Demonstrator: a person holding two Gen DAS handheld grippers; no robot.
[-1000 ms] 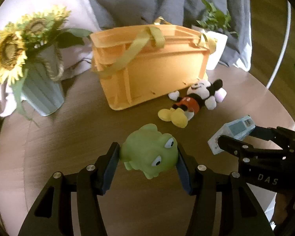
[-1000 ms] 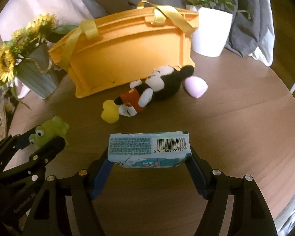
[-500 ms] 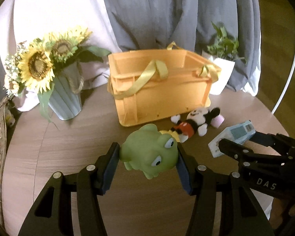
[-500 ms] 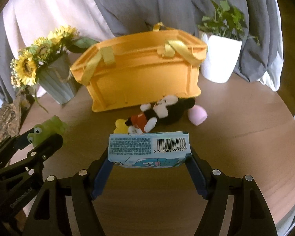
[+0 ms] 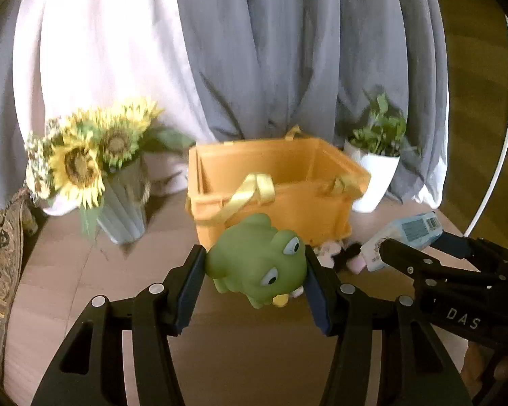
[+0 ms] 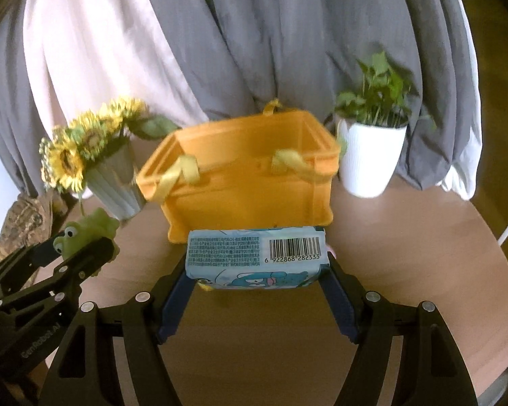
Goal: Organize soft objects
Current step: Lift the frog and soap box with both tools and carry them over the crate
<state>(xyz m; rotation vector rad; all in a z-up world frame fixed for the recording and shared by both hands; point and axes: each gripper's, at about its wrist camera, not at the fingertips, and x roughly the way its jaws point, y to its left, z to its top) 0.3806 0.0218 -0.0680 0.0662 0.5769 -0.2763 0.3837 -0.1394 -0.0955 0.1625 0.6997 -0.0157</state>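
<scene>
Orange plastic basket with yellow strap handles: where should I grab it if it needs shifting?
Grip the near long wall of the orange plastic basket at its rim, between the two yellow strap handles, coming straight down from above. It stands upright and open-topped, so that thin wall should fit between the fingers, and the middle keeps the pull balanced.

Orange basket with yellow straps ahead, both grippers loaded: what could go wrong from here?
1. The left gripper pinches the green rubber frog only by its sides; squashy, it might squirt out before reaching the orange plastic basket.
2. The yellow strap handles droop over the near rim and could snag an item going in.
3. The right gripper, carrying the blue tissue pack, is close beside the left; both heading for one opening might collide.
</scene>
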